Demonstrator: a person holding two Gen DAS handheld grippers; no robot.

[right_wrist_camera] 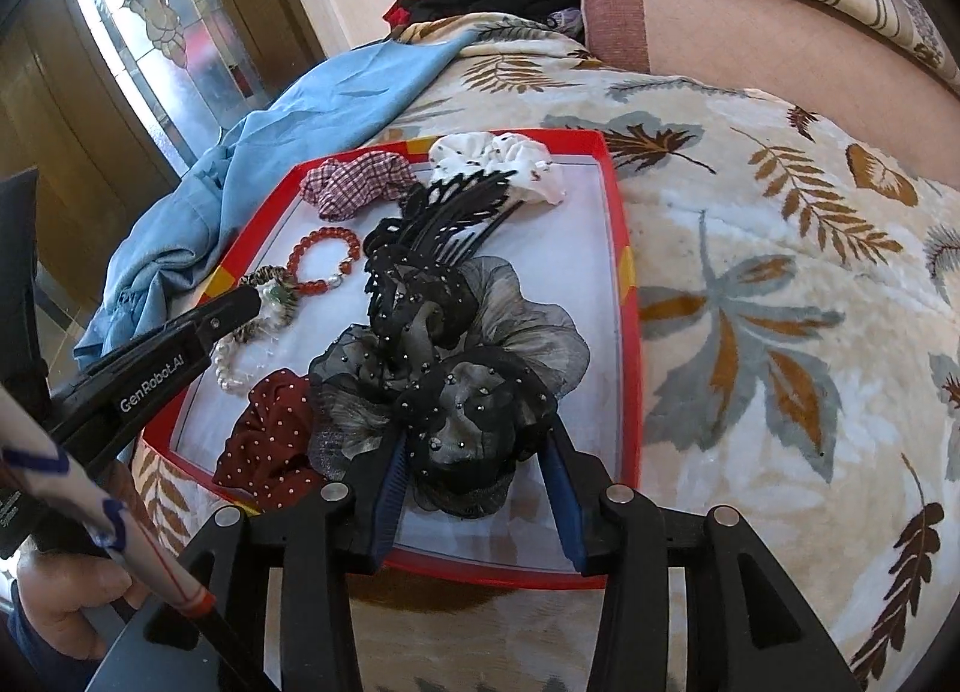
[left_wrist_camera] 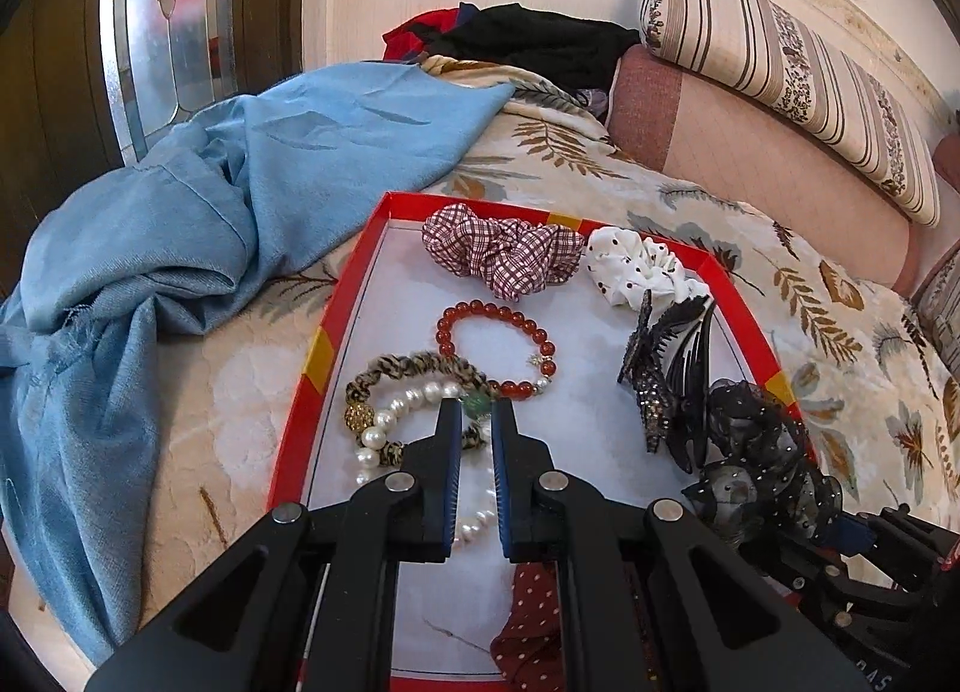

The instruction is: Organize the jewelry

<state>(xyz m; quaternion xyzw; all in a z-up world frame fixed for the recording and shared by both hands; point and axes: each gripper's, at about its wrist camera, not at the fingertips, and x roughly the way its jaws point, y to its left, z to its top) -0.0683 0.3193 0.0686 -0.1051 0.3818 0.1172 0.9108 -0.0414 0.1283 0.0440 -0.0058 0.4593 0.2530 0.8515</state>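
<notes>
Inside the shallow red cardboard tray (right_wrist_camera: 630, 296), right gripper (right_wrist_camera: 477, 452) straddles the black gauze hair flower (right_wrist_camera: 456, 392), half-open, unclenched; left gripper (left_wrist_camera: 477, 410), narrowly parted and empty, nears the white pearl strand (left_wrist_camera: 384, 422) for sorting.

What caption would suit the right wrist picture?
Right gripper straddles a black organza hair flower in a red-rimmed tray of hair accessories and bracelets.

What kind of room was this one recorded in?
Most likely a bedroom: the red tray of hair ties and bracelets sits on a leaf-patterned blanket, with a striped bolster along the wall and clothes piled behind.
</notes>
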